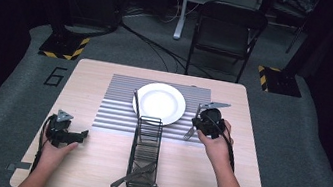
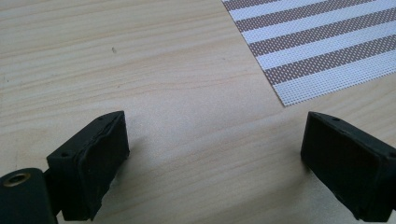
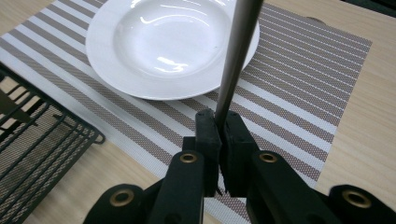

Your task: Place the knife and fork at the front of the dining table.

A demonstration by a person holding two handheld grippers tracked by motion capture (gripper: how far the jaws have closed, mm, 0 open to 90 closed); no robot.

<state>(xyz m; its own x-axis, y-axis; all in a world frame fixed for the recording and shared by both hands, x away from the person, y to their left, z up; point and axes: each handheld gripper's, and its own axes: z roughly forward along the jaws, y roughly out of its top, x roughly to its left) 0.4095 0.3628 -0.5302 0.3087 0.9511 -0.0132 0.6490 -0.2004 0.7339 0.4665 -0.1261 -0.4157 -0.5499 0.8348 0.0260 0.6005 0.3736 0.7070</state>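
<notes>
Caddy (image 1: 144, 158): wire basket at 6 o'clock on the table (image 1: 91, 172), nearest the camera. Cutlery (image 1: 133, 175) lies in its near end, handles sticking out. One utensil (image 1: 137, 103) leans up from its far end toward the plate.
Left gripper (image 1: 78, 135): at 8 o'clock, low over bare wood. Jaws stand wide apart, nothing between them; the pads (image 2: 98, 163) touch nothing.
Right gripper (image 1: 196, 124): at 3 o'clock of the caddy's far end, over the mat's right edge. Jaws clamped tight on the fork.
Fork (image 1: 192, 128): held by its handle, tines low at the mat's right edge, at 4 o'clock from the plate. In the right gripper view the handle (image 3: 238, 51) rises from the closed pads (image 3: 208, 133) across the plate's rim.
Mat (image 1: 116, 111): striped, mid-table, under the plate.
Plate (image 1: 159, 102): white, empty, at 12 o'clock from the caddy.
Progress: place setting appears partly done. Plate is set; fork is in hand, judged about to be laid right of the plate. Remaining cutlery not yet placed.
</notes>
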